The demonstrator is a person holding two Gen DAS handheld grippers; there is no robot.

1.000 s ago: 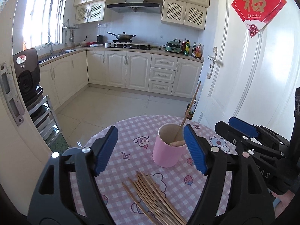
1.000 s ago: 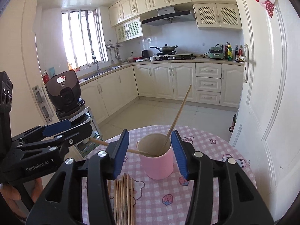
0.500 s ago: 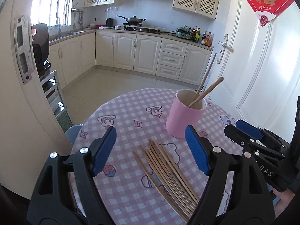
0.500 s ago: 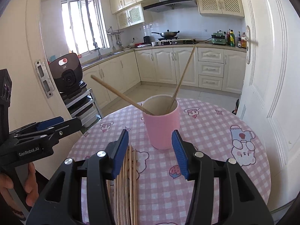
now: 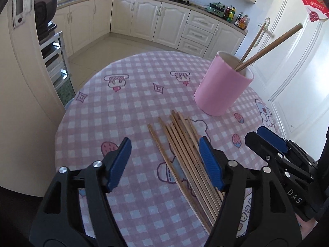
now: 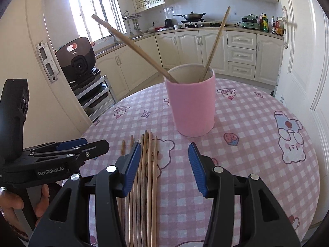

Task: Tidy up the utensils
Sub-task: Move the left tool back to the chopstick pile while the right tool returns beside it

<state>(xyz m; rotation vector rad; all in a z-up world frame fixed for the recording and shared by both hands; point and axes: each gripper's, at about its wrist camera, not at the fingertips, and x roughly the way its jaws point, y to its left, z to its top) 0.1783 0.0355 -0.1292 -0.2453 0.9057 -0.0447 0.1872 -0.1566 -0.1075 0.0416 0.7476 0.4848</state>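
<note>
Several loose wooden chopsticks (image 5: 181, 150) lie in a bundle on the table, in front of a pink cup (image 5: 222, 90). Two more chopsticks (image 5: 267, 47) lean inside that cup. My left gripper (image 5: 164, 142) hovers low over the bundle. Its jaws are closing, the sticks lie between them, and the pads touch nothing. In the right wrist view my right gripper (image 6: 164, 146) stands open over the right side of the loose chopsticks (image 6: 148, 164), whose left side passes under its left finger. The pink cup (image 6: 193, 107) is just ahead. My left gripper (image 6: 94, 143) shows at the left.
The round table (image 6: 257, 123) carries a pink checked cloth with cartoon prints. A white door (image 5: 298, 61) stands close on the right. On the left, a metal rack (image 6: 96, 94) holds a dark appliance (image 6: 78, 61). A hand (image 6: 12, 203) grips the left tool.
Both grippers have come down toward the table and tipped downward. The cup has slid up in both views. The loose chopsticks now lie between the left fingers, which have narrowed a little.
</note>
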